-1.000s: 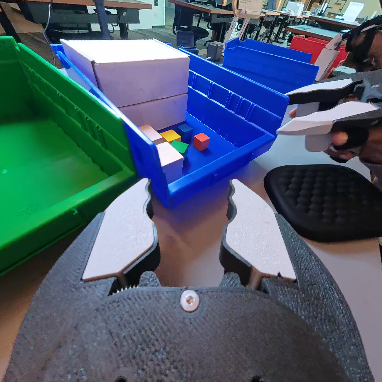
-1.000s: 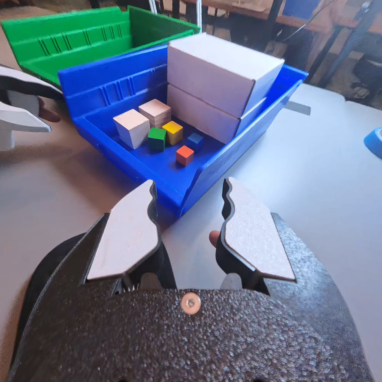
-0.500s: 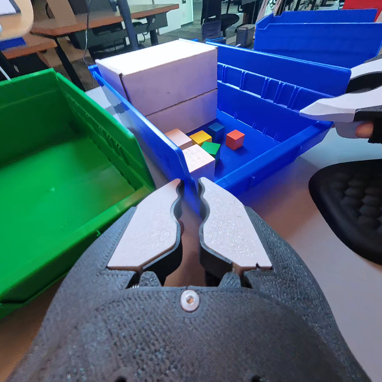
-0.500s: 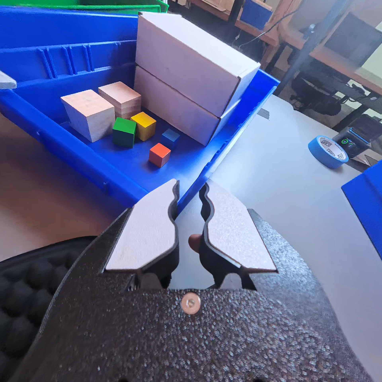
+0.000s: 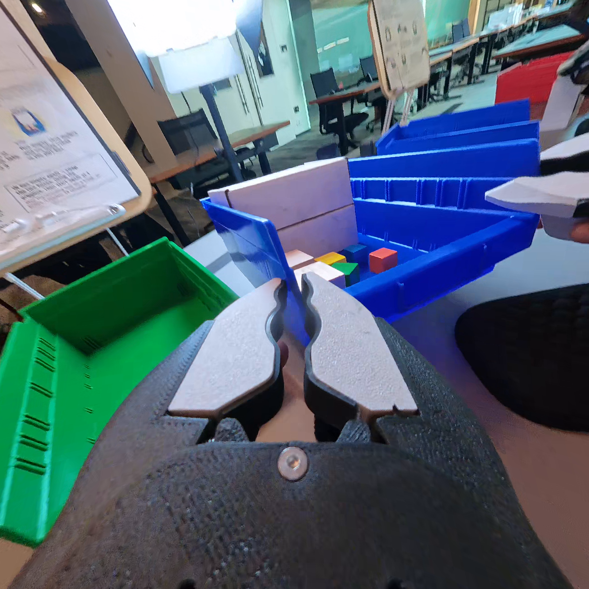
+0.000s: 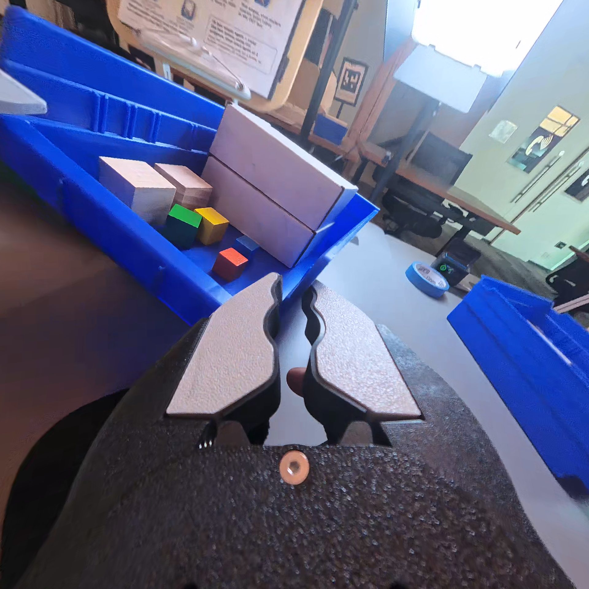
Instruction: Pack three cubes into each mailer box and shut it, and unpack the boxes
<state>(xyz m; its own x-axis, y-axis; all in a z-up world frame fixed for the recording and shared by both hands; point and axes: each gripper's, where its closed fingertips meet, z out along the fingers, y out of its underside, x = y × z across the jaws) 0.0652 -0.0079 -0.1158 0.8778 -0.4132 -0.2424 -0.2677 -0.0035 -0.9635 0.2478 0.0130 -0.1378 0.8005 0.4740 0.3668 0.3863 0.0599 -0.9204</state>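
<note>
A blue bin [image 5: 446, 223] holds two stacked white mailer boxes [image 5: 293, 191], both shut, at its far end. In front of them lie two plain wooden cubes [image 6: 137, 185] and a green cube [image 6: 183, 223], a yellow cube [image 6: 212, 224], a red cube [image 6: 230, 263] and a small blue cube [image 6: 247, 245]. My left gripper [image 5: 293, 283] is shut on the bin's left wall at the near corner. My right gripper [image 6: 291, 283] is shut on the bin's right wall [image 6: 328, 255] at the other near corner. It also shows in the left wrist view [image 5: 526, 197]. The bin looks tilted in both views.
An empty green bin [image 5: 111, 318] stands just left of the blue bin. A black padded mat [image 5: 526, 350] lies in front, between the grippers. A second blue bin [image 6: 526, 350] and a blue tape roll [image 6: 427, 279] sit to the right. A sign on a stand [image 5: 47, 143] is behind. Left tips to right tips: about 20 cm.
Both grippers went from open to shut on the blue bin's near corners. Since then both views have swung upward and the bin has tilted with them. The cubes and boxes have stayed inside.
</note>
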